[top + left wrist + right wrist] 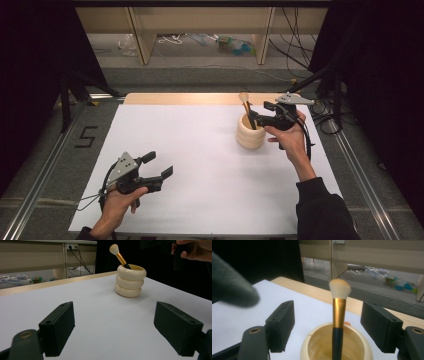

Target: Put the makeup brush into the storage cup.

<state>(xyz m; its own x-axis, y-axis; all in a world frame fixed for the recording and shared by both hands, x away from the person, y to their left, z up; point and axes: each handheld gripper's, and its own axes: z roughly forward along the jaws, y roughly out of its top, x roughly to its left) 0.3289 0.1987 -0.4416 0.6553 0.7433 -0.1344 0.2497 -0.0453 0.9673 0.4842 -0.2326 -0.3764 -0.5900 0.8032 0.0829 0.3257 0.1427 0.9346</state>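
Floor marking "5" (86, 137) at table's 9 o'clock; both grippers (159, 166) (257, 117) wide, empty; brush (338, 322) base hidden in holder (130, 281).

A lab-like recording space: black curtains (35, 75) flank a white-topped table (200, 165), metal rails (40, 170) run along grey carpet, and loose cables (295, 45) (plus a floor marker) lie about
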